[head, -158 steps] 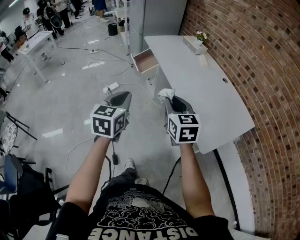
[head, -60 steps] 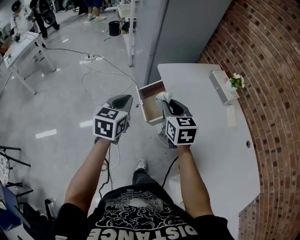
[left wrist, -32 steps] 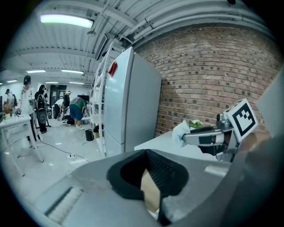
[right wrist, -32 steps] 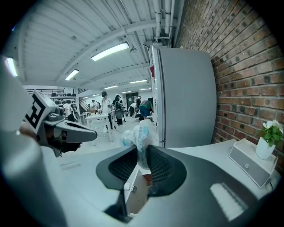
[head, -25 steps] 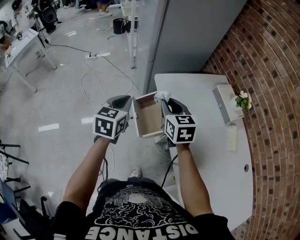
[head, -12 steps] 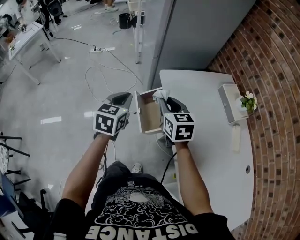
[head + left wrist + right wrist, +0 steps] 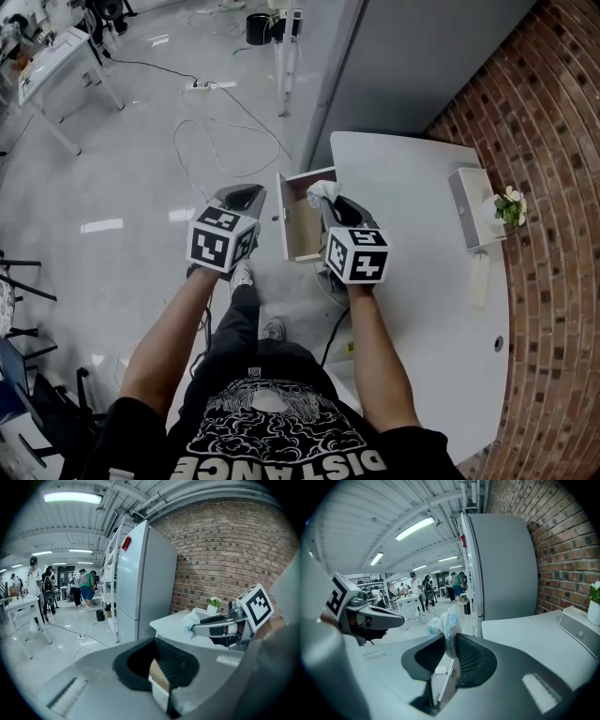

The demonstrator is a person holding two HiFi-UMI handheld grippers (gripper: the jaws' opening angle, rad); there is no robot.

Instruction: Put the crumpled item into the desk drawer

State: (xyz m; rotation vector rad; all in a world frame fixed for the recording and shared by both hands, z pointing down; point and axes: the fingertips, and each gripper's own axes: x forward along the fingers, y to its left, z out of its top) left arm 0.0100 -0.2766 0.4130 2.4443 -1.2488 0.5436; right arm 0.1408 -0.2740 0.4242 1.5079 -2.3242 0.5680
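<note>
My right gripper (image 7: 328, 200) is shut on a crumpled white item (image 7: 322, 191) that sticks out past its fingertips. It hangs over the desk-side edge of the open drawer (image 7: 300, 230), whose wooden inside looks empty. In the right gripper view the crumpled item (image 7: 446, 624) is pinched between the pads and the drawer (image 7: 440, 682) lies below. My left gripper (image 7: 246, 195) is shut and holds nothing, over the floor left of the drawer. The left gripper view shows the right gripper (image 7: 194, 629) with the item (image 7: 191, 619) at its tip.
The white desk (image 7: 422, 244) runs along a brick wall (image 7: 562, 234) and carries a white box (image 7: 468, 206) and a small flower pot (image 7: 511, 206). A tall grey cabinet (image 7: 412, 56) stands beyond it. Cables (image 7: 216, 141) lie on the floor; a white table (image 7: 56, 66) is far left.
I have walked up to the desk, and the open drawer has come from far ahead to right under the grippers. The right gripper keeps its hold on the item.
</note>
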